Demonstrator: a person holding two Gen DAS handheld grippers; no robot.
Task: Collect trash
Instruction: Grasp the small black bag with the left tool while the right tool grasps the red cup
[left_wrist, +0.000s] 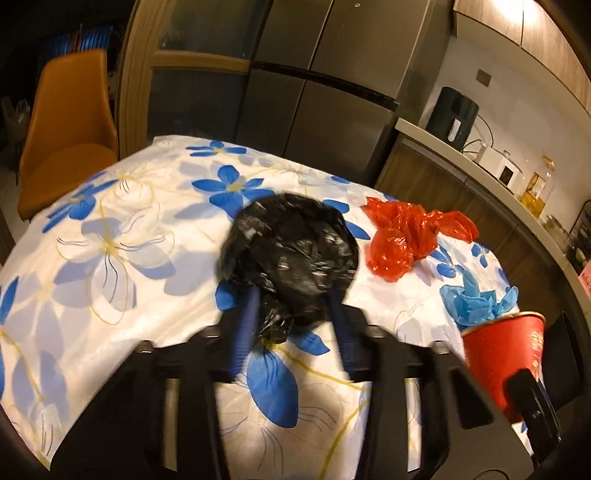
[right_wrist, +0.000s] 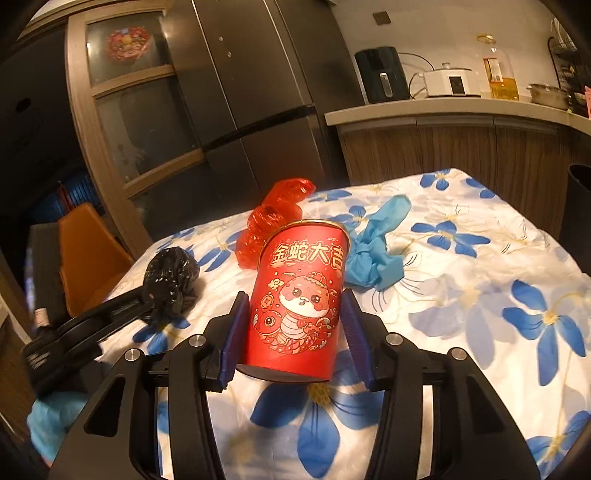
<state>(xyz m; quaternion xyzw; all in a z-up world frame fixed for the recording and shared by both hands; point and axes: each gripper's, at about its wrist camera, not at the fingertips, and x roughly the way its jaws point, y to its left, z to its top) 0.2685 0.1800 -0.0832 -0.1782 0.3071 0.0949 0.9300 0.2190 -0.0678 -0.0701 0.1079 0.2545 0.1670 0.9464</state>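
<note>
Three crumpled plastic bags — one black bag (left_wrist: 291, 254), one red bag (left_wrist: 406, 236), one blue bag (left_wrist: 476, 299) — one red paper cup (right_wrist: 299, 302)

left gripper (left_wrist: 291, 314) angled down, blue pads closed on a black bag (left_wrist: 291, 254). right gripper (right_wrist: 295, 328) angled down, pads clamped on a tilted red cup (right_wrist: 299, 306).
</note>
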